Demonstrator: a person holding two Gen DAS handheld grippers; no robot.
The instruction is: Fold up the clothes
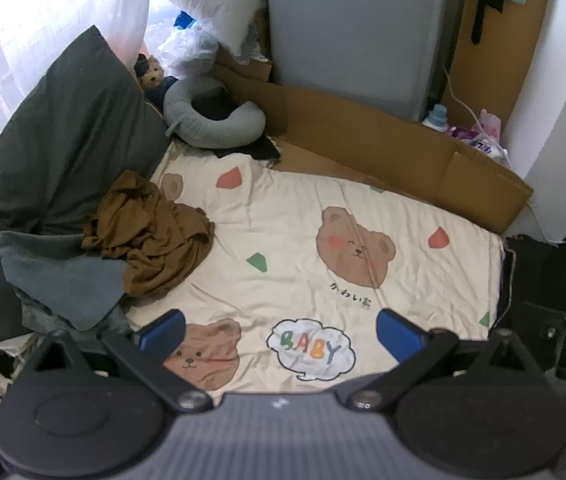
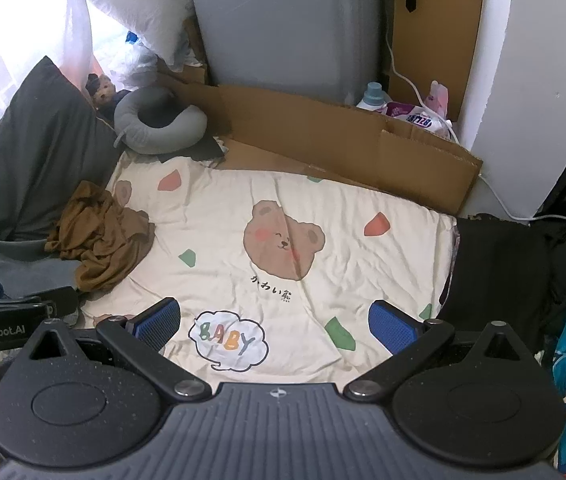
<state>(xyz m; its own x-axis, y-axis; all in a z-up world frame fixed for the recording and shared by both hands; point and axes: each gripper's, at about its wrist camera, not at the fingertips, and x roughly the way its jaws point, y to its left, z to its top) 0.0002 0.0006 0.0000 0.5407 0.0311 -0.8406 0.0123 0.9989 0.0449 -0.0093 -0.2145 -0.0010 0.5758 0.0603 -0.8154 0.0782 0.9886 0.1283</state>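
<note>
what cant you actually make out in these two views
- Crumpled brown cotton garment: bunched, so its type is unclear in both views.
- Grey fleece cloth: left wrist view, partly under the brown garment.
- Black fabric pile: right wrist view, too dark to identify.
- White detergent bottle: label hidden behind the brown cardboard sheet.

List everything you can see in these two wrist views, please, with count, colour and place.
Brown garment: one, crumpled, left side of blanket.
Grey-blue garment: one, under the brown one's near edge.
Bear-print blanket: one, cream, centre.
Dark pillow: one, charcoal, far left.
Neck pillow: one, grey, blanket's far-left corner.
Teddy bear: one, brown, behind neck pillow.
Cardboard: flattened, brown, far edge.
Detergent bottle: one, white, blue cap, behind cardboard.
Black clothing: dark pile, right edge.
Left gripper: open, empty.
Right gripper: open, empty.
</note>
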